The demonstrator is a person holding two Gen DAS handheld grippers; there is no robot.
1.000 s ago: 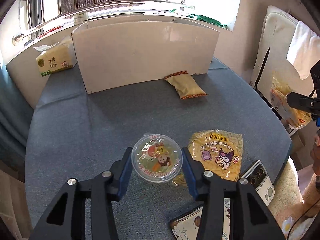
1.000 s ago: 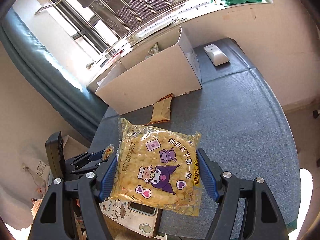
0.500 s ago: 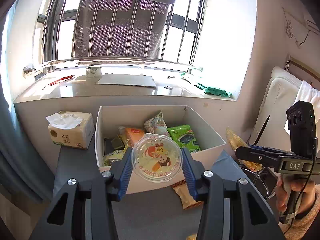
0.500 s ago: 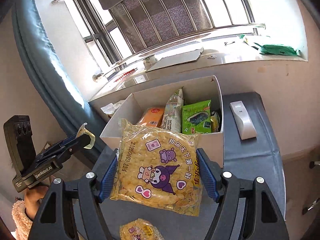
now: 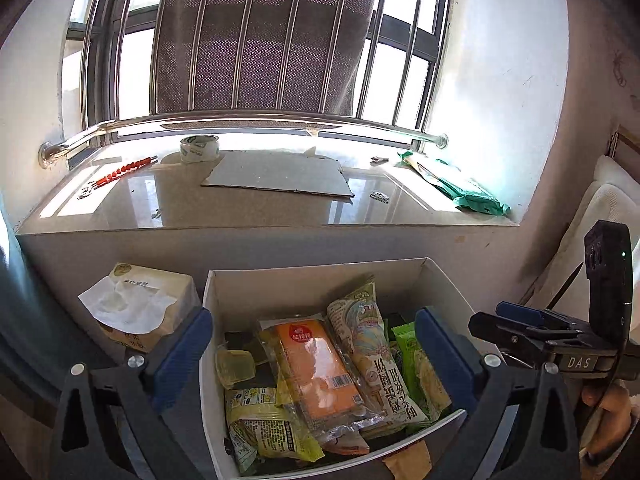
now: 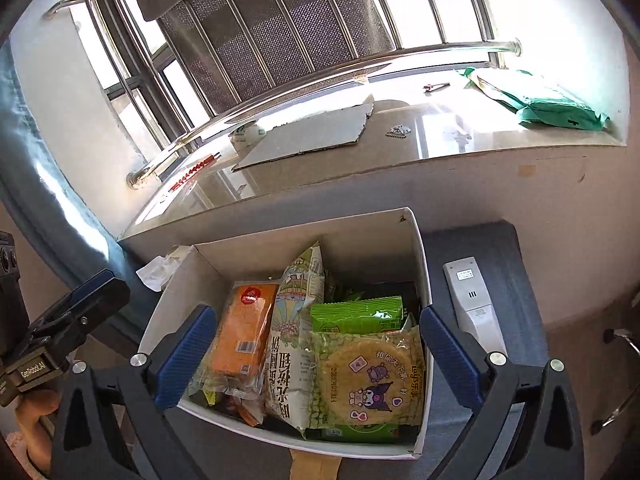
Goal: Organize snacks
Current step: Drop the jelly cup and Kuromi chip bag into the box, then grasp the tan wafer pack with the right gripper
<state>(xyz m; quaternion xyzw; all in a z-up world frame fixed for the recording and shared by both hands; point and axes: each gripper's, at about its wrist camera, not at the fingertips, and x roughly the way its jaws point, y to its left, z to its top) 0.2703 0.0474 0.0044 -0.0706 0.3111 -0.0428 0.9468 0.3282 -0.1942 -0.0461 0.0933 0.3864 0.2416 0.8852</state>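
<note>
Both tongs (image 5: 312,354) (image 6: 316,354) have just sprung apart, empty, above the snack box (image 6: 424,264).

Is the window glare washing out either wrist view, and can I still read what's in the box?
Left wrist view: the window blows out white and glare streaks the sill, but the box contents stay sharp; fisheye bends the window rail. Right wrist view: the sill's right end by the green bag is overexposed, yet the cartoon snack bag reads clearly.

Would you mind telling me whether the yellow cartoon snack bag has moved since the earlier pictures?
Yes. The yellow snack bag has dropped from the right gripper, whose jaws have just opened, into the white box, on its window-right side.
</note>
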